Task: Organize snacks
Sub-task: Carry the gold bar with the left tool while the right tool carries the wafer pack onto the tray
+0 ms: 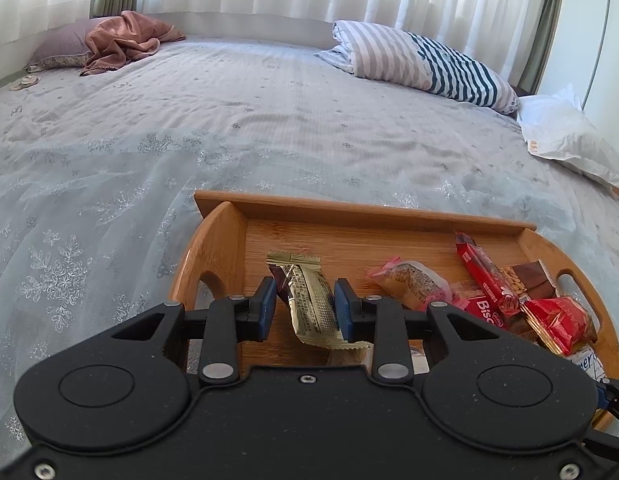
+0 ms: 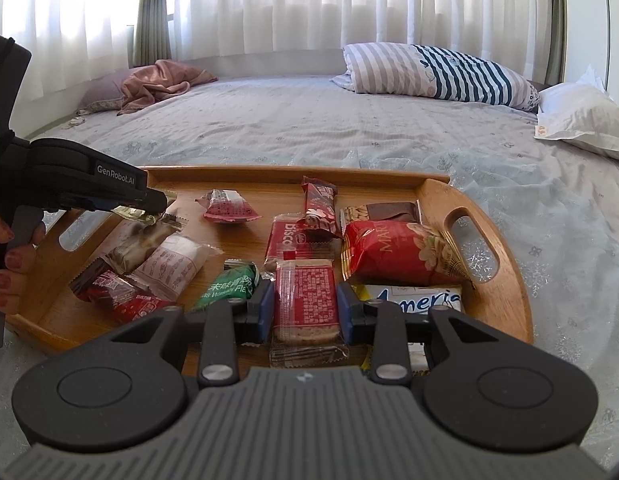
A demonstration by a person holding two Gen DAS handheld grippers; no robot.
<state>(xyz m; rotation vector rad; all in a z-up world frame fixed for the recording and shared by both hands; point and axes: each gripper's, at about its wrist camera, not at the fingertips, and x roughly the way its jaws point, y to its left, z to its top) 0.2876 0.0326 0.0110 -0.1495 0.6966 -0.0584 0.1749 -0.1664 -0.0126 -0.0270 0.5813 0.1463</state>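
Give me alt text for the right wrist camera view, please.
The right gripper is shut on a clear-wrapped red wafer packet over a wooden tray of snacks on a bed. At left, the left gripper holds a gold-wrapped snack.

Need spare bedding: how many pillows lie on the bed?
3: purple pillow far left under a pink cloth, striped pillow far right, white pillow at the right edge.

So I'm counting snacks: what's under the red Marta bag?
The red bag lies on a white box lettered "Americ". The box's far part is covered; anything more beneath is hidden.
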